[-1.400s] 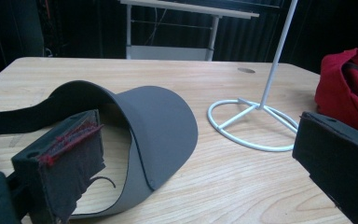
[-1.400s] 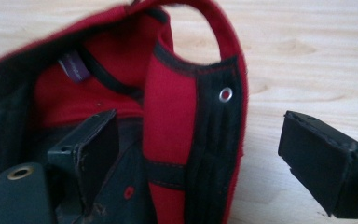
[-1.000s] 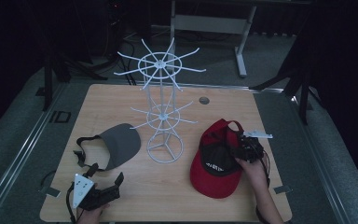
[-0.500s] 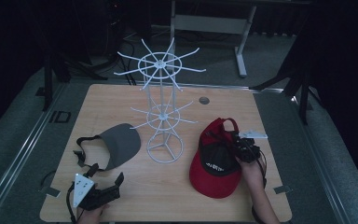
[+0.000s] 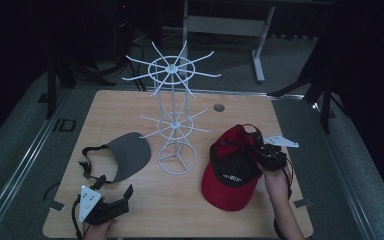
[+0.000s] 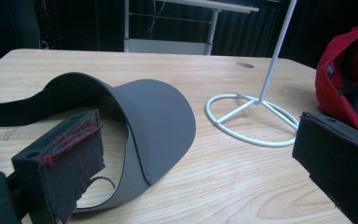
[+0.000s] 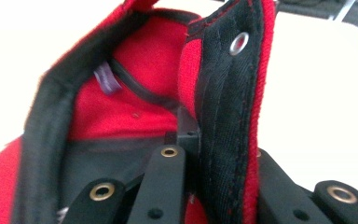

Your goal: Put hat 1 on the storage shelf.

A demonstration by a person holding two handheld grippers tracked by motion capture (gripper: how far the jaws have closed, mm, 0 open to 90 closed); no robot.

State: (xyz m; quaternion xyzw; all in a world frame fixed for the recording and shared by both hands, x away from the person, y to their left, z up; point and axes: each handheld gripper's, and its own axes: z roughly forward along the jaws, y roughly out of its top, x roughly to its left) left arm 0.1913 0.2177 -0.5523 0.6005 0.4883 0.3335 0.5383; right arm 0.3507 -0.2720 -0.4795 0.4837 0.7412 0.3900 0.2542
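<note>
A red cap (image 5: 232, 172) lies crown-down on the right of the wooden table (image 5: 110, 107), its black-lined inside facing up. My right gripper (image 5: 261, 152) is shut on the cap's rear edge and holds that edge raised. In the right gripper view the jaws (image 7: 200, 140) pinch a black-and-red panel with a metal eyelet (image 7: 239, 43). A grey visor (image 5: 127, 155) with a black strap lies at the front left. My left gripper (image 5: 126, 199) rests just in front of it, open. In the left gripper view the visor (image 6: 154, 116) lies ahead of the wide-apart pads (image 6: 70, 154).
A white wire rack (image 5: 172, 120) with two tiers of hooks stands mid-table between visor and cap; its ring base (image 6: 251, 116) sits close to both. A round grommet (image 5: 219, 107) is at the back. Dark floor and a desk frame (image 5: 257, 45) lie beyond the table.
The right gripper has shut on the cap's rear edge and risen a little, pulling that edge up. The left gripper and the visor have stayed put.
</note>
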